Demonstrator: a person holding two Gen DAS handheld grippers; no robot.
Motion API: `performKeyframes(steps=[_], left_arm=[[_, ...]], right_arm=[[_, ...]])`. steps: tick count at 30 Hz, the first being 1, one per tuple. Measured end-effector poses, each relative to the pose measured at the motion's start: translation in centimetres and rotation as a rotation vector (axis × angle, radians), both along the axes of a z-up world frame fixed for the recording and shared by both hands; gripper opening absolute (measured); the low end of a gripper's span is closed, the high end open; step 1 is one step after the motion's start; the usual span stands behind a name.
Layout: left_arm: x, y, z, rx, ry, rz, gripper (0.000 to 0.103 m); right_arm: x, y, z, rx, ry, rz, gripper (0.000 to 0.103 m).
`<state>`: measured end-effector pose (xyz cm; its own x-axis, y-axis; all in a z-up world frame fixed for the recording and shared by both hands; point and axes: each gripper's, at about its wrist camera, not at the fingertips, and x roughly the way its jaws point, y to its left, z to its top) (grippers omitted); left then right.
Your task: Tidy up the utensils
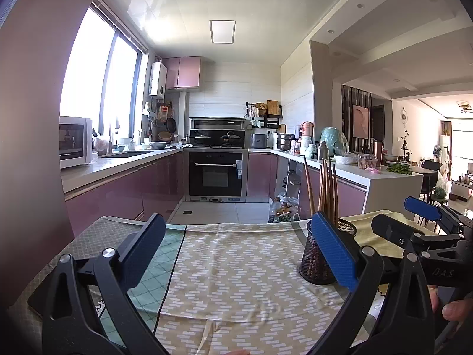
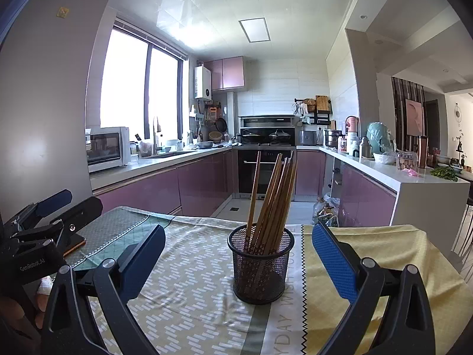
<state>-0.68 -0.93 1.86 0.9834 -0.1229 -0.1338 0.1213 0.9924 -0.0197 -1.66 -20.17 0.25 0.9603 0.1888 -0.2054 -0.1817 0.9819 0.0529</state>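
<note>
A black mesh holder (image 2: 260, 266) stands upright on the patterned tablecloth (image 2: 189, 295), with several wooden chopsticks (image 2: 273, 198) leaning in it. My right gripper (image 2: 239, 261) is open and empty, its blue pads on either side of the holder and a little nearer than it. In the left wrist view the holder (image 1: 320, 254) and chopsticks (image 1: 326, 192) sit at the right, partly behind my left gripper's right pad. My left gripper (image 1: 236, 254) is open and empty over bare cloth. Each gripper shows at the edge of the other's view.
The table's far edge (image 2: 207, 217) drops to the kitchen floor. A yellow cloth (image 2: 384, 245) covers the table's right part, a green one (image 2: 118, 230) the left. A flat dark object (image 2: 75, 244) lies at the left. Pink cabinets and counters stand beyond.
</note>
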Motion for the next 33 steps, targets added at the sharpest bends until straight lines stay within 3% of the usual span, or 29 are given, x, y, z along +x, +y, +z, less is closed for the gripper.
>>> performKeyframes(steps=[33], left_arm=[[0.02,-0.07,-0.18,-0.015,0.000,0.021,0.097]], right_arm=[[0.05,0.17,-0.50,0.006,-0.007,-0.038,0.096]])
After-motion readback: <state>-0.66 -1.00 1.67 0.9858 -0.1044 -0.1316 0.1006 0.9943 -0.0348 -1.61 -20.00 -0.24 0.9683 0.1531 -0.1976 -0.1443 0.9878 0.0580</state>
